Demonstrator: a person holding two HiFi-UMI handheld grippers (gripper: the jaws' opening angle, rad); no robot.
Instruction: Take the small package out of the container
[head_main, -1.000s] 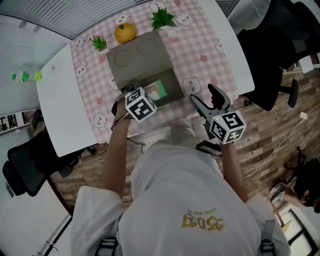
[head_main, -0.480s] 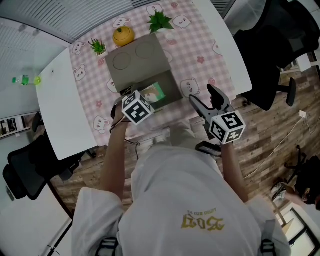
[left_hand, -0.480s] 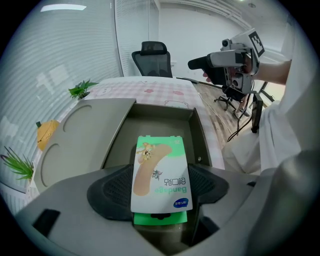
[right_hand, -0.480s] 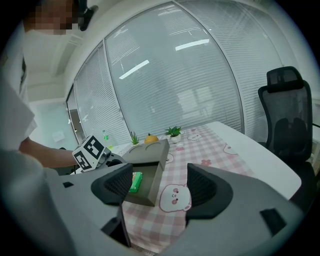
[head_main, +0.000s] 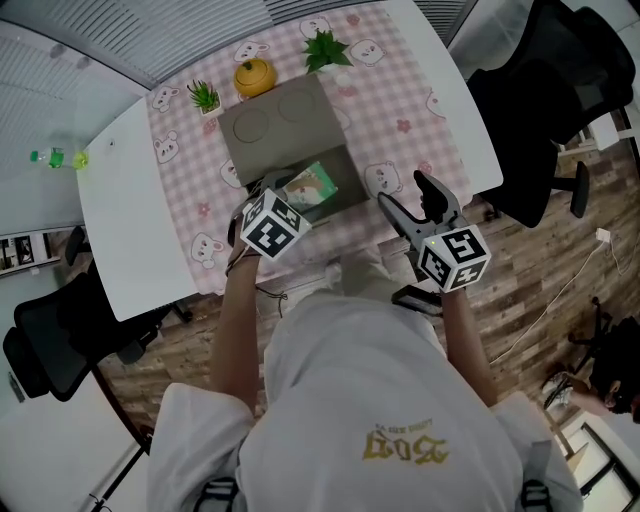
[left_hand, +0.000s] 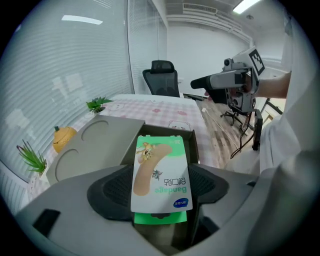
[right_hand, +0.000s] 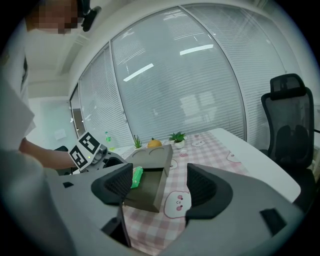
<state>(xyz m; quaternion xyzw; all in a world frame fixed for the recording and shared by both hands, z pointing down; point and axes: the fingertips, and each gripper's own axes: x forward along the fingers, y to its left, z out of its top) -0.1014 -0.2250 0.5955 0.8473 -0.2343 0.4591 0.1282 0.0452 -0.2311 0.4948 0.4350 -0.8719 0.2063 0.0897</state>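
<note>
A grey-brown cardboard container lies on the pink checked cloth, its near end open. The small package, a green and white bandage pack, sits at that opening. My left gripper is shut on the package: the pack's two long edges meet the black pads. In the right gripper view the package stands edge-on over the container. My right gripper hangs open to the right, near the table's front edge. Nothing is between its fingers.
An orange pumpkin-shaped pot and two small potted plants stand behind the container. The white table has a black office chair at its right and another at its left. A green bottle lies far left.
Hardly anything: the head view has shifted a little. The left gripper keeps hold of the package at the container's opening, and the right gripper stays where it was.
</note>
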